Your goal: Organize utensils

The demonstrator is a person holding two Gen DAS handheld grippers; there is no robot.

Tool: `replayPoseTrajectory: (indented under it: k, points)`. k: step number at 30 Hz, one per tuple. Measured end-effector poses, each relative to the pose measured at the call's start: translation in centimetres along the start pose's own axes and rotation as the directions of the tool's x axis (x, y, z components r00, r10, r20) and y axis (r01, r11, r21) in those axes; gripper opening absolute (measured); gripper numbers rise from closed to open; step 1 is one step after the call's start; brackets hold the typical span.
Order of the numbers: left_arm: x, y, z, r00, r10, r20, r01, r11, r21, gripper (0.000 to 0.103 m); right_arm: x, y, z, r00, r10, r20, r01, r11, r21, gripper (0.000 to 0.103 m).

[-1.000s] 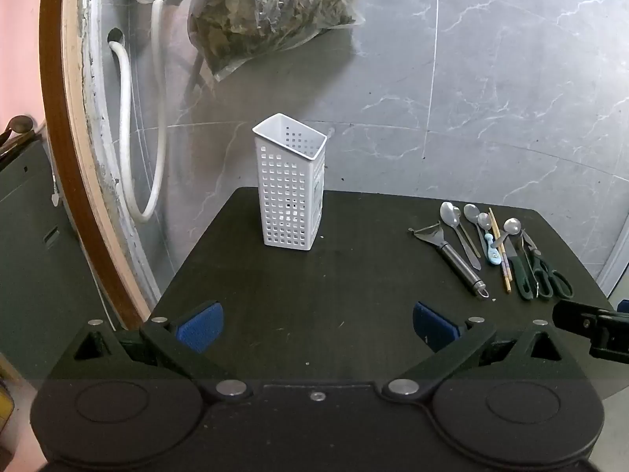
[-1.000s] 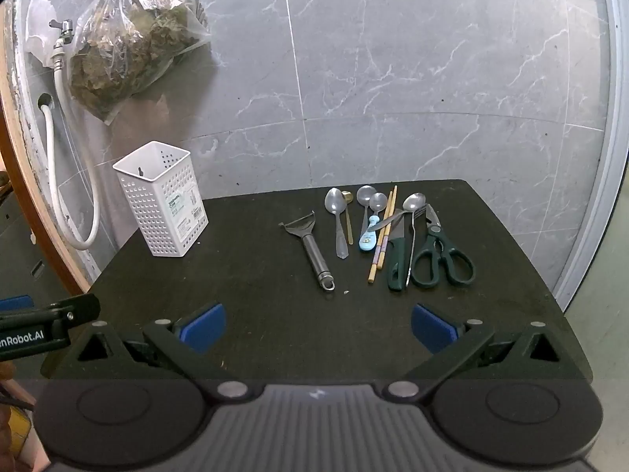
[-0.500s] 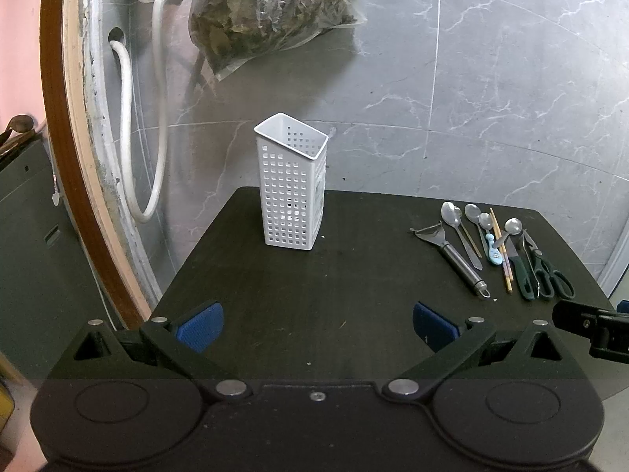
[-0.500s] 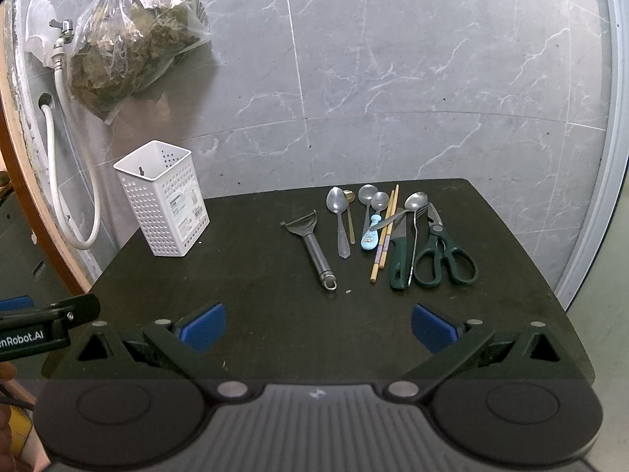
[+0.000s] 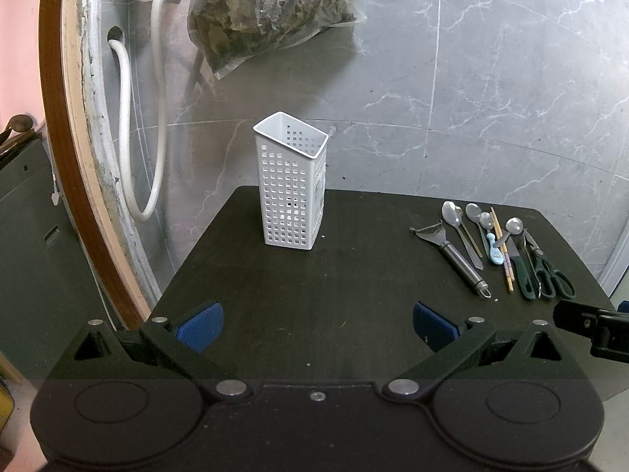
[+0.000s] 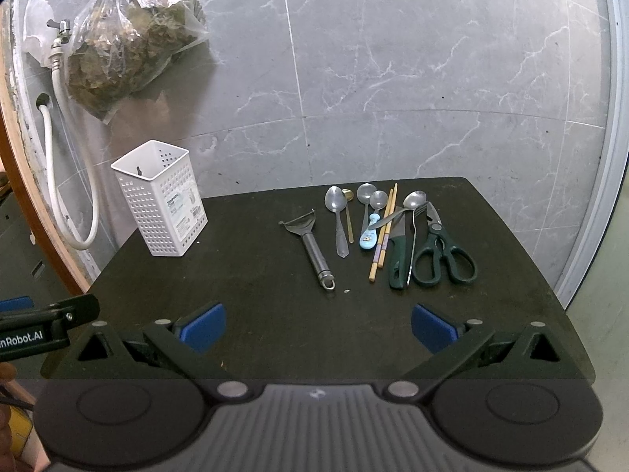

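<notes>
Both hand-held grippers, left (image 5: 316, 324) and right (image 6: 318, 324), hang at the near edge of the dark tabletop (image 6: 255, 306), jaws spread wide, holding nothing. Mid-table right: black-handled metal peeler (image 6: 310, 246), steel spoons (image 6: 338, 216), wooden chopsticks (image 6: 383, 232), green-handled scissors (image 6: 442, 251) — light, stiff, probably slick; pinch mid-handle. Far left, white perforated plastic holder (image 5: 291, 185), upright, likely tippy. Only the right view shows its label.

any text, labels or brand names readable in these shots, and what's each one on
"nRobot.AI", cut off at the frame's left edge: white lettering on the left claw as seen from the right wrist view.
Printed label on the side of the white utensil basket: too small and blurred to read.
Small printed picture on the blue spoon handle: no legible words.
Nothing else carries text.
</notes>
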State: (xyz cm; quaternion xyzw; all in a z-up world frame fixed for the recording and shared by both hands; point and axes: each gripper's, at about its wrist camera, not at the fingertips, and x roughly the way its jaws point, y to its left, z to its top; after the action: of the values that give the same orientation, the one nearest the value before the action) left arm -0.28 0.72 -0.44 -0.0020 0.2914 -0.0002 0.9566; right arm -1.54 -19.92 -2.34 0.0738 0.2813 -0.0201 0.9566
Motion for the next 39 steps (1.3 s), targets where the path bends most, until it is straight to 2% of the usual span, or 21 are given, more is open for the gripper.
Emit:
replayPoseTrajectory:
  k: [23,39]
  points:
    - [1.7,0.3,0.5,1.000,0.007,-0.011,-0.007,1.000,0.002,0.102,1.2,0.0,0.5,1.000,0.002,-0.010,-0.002,1.000,0.005,0.103]
    - [2.4,-0.9,0.7,0.999,0.034,-0.031,-0.034,0.999,0.002,0.102,2.2,-0.7,1.0,0.999,0.025,-0.034,-0.024,1.000,0.009,0.103]
